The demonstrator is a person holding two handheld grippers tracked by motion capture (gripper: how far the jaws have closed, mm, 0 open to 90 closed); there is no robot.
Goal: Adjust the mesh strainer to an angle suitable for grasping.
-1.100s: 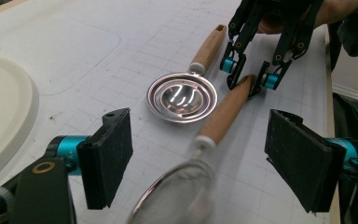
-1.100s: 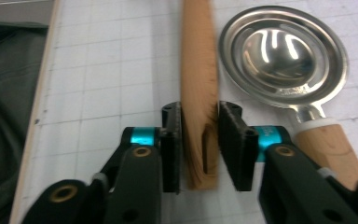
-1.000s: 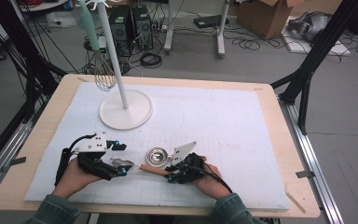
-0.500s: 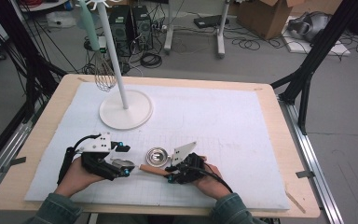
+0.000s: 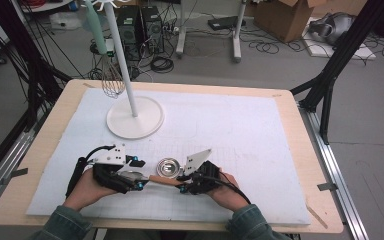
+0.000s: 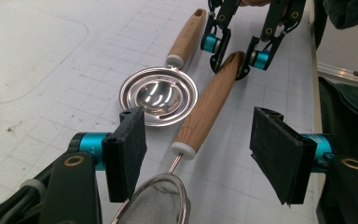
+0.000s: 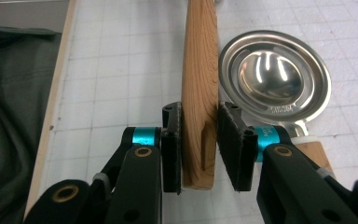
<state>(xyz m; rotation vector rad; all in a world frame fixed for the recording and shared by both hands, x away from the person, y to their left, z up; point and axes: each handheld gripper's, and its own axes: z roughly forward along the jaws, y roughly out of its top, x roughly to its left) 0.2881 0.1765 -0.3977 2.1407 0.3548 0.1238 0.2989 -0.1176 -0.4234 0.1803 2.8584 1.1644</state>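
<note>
A small mesh strainer (image 6: 156, 203) with a wooden handle (image 6: 209, 107) lies on the white mat (image 5: 240, 130). My right gripper (image 7: 200, 149) is shut on the far end of that handle (image 7: 199, 93). My left gripper (image 6: 203, 156) is open. Its jaws have just been closing, with the strainer's wire neck and mesh rim between them, and the pads stand apart from it. Beside the strainer lies a shiny metal egg separator (image 6: 158, 95) with its own wooden handle (image 6: 186, 37). In the high view both grippers (image 5: 137, 175) (image 5: 182, 184) sit near the table's front edge.
A white stand with a round base (image 5: 134, 119) rises at the back left of the mat, and a wire whisk (image 5: 112, 82) hangs from it. A person's green sleeves (image 5: 60, 225) come in at the front edge. The mat's right half is bare.
My left gripper has edged slightly right toward the strainer's head. The right gripper and both utensils have kept still.
</note>
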